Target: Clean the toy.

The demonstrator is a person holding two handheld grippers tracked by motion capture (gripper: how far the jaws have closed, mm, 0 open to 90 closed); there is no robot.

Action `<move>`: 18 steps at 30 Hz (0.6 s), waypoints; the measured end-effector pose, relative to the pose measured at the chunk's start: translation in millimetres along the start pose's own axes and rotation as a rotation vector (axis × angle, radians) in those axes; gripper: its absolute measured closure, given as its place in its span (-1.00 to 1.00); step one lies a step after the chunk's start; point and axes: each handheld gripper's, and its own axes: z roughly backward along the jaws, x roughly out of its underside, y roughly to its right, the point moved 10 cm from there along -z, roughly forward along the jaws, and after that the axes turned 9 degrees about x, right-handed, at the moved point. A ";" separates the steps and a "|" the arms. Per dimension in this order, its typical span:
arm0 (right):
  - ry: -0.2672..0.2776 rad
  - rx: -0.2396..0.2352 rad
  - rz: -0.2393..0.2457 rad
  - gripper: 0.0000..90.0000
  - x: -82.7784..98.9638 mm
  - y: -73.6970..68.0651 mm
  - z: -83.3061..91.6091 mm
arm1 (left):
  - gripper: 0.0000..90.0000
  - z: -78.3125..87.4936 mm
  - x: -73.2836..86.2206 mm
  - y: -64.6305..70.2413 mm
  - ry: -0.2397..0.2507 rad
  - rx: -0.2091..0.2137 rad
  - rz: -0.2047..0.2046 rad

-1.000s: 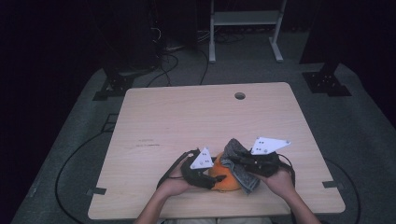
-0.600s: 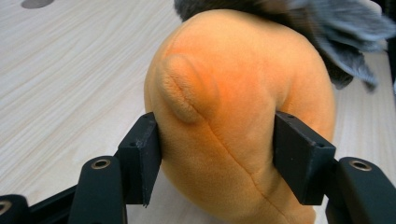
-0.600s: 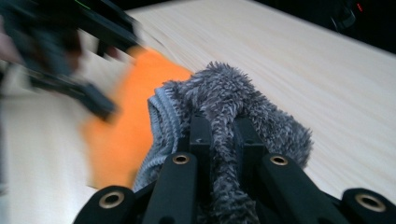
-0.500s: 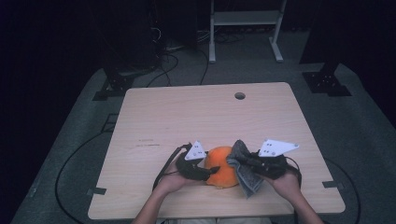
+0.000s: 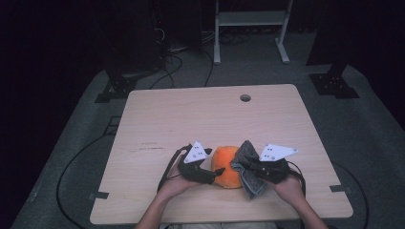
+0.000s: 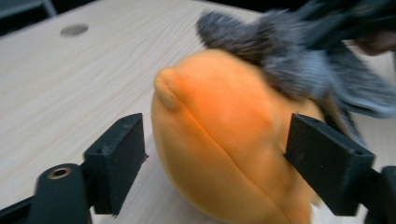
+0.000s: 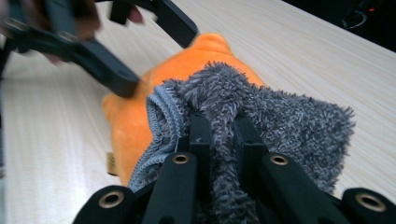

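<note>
Since the earlier frame, both grippers shifted apart. Left gripper: jaws apart, flanking orange plush at near table edge. Right gripper: clamped on grey cloth, draped against plush's right side.

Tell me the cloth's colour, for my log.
Grey, fuzzy cloth, with a blue-grey stitched edge; the right gripper view shows it best.

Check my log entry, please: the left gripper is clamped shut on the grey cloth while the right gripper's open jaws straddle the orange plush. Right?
Sides swapped. The right gripper view shows the right gripper shut on the grey cloth; the left gripper straddles the orange plush, jaws open.
</note>
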 end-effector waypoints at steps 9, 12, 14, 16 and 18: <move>0.004 0.022 -0.009 0.78 3.0 9.7 -0.6 | -0.25 -12.4 9.0 10.8 -0.079 0.001 -0.106; -0.025 0.054 -0.002 0.78 9.6 17.8 2.3 | -0.23 -11.3 12.2 6.9 -0.087 -0.013 -0.077; -0.047 0.073 -0.024 0.78 17.3 26.1 3.6 | -0.23 -11.1 14.4 3.4 -0.084 -0.024 -0.048; -0.059 0.100 -0.042 0.78 22.8 34.5 7.2 | -0.23 -11.1 15.8 -1.3 -0.087 -0.042 -0.026; -0.003 0.112 -0.034 0.78 13.6 32.4 15.7 | -0.23 -12.8 16.4 -5.4 -0.081 -0.066 0.002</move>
